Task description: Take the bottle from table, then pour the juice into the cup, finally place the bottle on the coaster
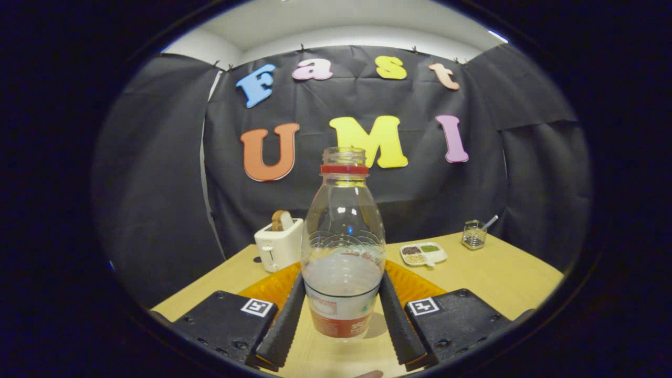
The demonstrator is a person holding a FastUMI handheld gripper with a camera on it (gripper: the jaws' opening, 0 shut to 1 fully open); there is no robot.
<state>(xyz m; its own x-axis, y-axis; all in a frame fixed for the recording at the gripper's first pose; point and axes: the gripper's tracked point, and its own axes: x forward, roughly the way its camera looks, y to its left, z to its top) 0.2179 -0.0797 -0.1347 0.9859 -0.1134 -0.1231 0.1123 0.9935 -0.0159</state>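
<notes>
— Claw [342, 315] at lower centre: what is it doing?
— Its fingers are pressing both sides of the uncapped bottle [343, 252], holding it upright over the surface [499, 273].
— Which step?
— Taking the bottle, I judge; next it needs carrying to a cup and tilting.
— Any writing?
— The bottle's label is showing letters too blurred to read.
— Behind it?
— An orange coaster [273, 289], then a toaster [278, 244] at centre left.

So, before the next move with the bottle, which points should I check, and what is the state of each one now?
1. Clear plastic bottle with red neck ring stands upright: ok.
2. Bottle sits between the gripper fingers: ok.
3. Both fingers press the bottle firmly: cannot tell.
4. Bottle cap is off: ok.
5. Cup position known: cannot tell.
6. Orange coaster behind the bottle, on the wooden table: ok.
</notes>
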